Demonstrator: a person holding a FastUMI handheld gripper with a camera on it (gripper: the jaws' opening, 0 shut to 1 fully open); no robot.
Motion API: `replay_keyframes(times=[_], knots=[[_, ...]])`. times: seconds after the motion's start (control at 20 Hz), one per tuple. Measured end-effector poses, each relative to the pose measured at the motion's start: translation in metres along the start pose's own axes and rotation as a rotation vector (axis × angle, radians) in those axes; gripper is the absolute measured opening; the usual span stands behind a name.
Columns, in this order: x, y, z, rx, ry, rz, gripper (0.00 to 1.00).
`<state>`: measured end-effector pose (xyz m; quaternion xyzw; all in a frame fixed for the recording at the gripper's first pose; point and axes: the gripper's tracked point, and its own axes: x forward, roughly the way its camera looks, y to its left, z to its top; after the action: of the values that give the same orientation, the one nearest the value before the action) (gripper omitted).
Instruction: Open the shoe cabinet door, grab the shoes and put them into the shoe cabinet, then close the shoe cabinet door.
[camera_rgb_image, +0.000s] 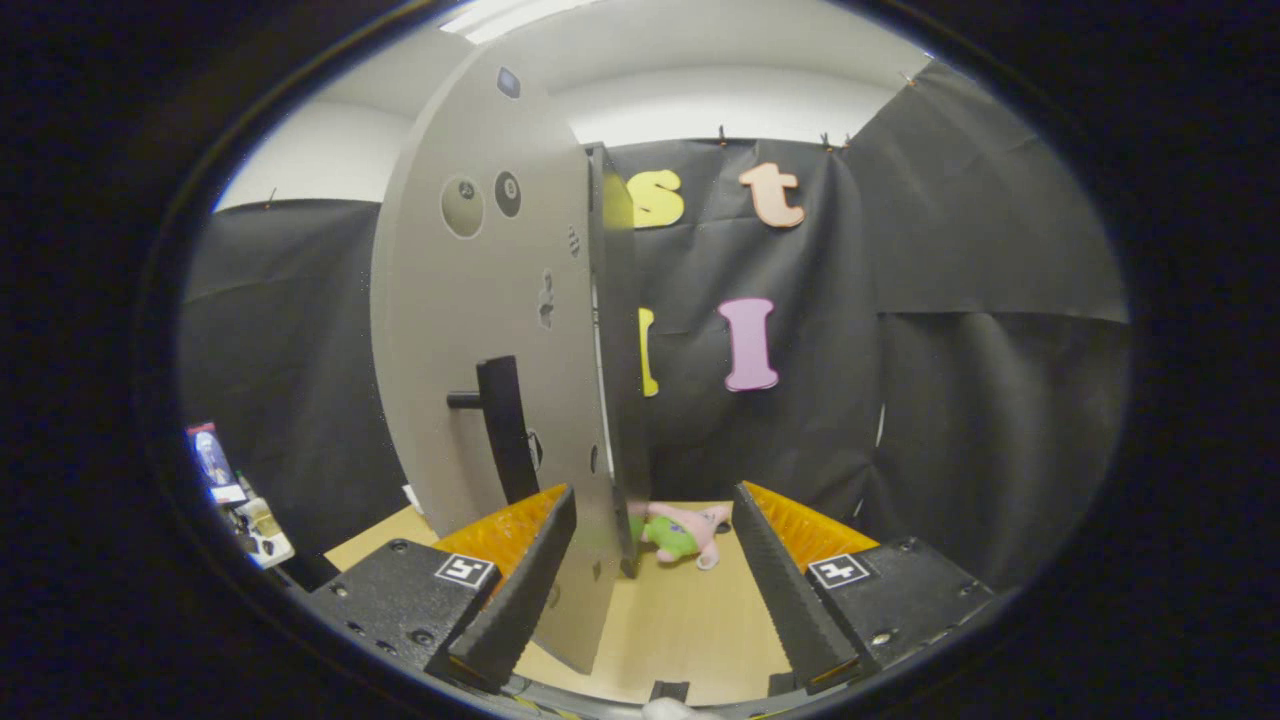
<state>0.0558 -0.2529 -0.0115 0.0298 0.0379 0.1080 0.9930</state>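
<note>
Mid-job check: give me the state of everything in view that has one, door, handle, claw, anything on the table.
cabinet door: swung open, its free edge standing between the claw's fingers.
door handle: upright on the door's face, not gripped.
claw: open, fingers spread to either side of the door's edge, not pressing on it.
plush toy: lying on the table, beyond the fingers, untouched.

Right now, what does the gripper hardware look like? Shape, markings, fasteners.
The gripper has two long wedge-shaped fingers with ribbed, sawtooth inner faces. Each sits on a black block base with visible screw heads. A small square black-and-white marker tag is stuck on top of each block, left and right. No cables can be made out.
</note>
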Motion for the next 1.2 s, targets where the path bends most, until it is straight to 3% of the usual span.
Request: replay_keyframes(times=[0.2, 0.45, 0.55, 0.8, 1.2], knots=[[0.007, 0.011, 0.008, -0.001, -0.018, 0.058, 0.99], [0.009, 0.024, 0.012, -0.050, -0.007, 0.069, 0.99], [0.008, 0.030, 0.012, -0.044, -0.002, 0.063, 0.94], [0.009, 0.057, 0.008, -0.039, 0.008, 0.029, 0.92], [0.021, 0.139, 0.004, -0.058, 0.004, -0.054, 0.93]])
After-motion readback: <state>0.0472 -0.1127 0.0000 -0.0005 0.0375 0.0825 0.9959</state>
